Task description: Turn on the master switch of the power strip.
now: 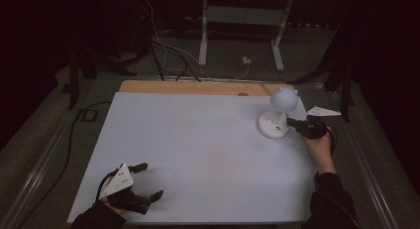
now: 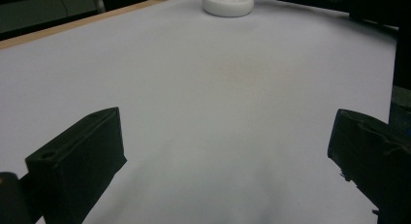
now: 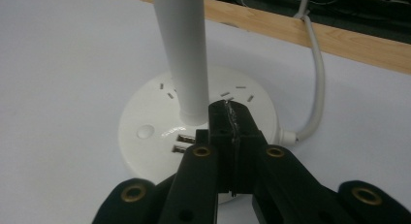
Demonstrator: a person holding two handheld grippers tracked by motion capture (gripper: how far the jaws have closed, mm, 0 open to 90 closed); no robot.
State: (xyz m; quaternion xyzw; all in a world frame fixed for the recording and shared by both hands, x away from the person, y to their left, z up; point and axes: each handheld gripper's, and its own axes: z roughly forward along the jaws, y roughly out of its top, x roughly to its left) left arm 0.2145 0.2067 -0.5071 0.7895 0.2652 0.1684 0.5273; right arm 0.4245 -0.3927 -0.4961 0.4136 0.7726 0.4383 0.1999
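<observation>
— What's nearest the camera?

— The left tongs, at the near left corner of the bench. The jaws are spread wide with nothing between them; in the left gripper view they stand far apart over bare white surface. A grey three-cornered plate sits on top, and a dark-sleeved hand holds them from below.

— And the other side?

— The right tongs are at the far right, held by the right hand. Their jaws are pressed together, tips right at the round base of a white desk lamp.

— Gripping it?

— No, nothing sits between them. In the right gripper view the closed tips hover over the base just beside the upright stem, near two USB ports. Whether they touch the base, I cannot tell.

— The lamp itself?

— Upright near the bench's far right edge, round head on top, its white cord running off toward the wooden strip behind.
</observation>
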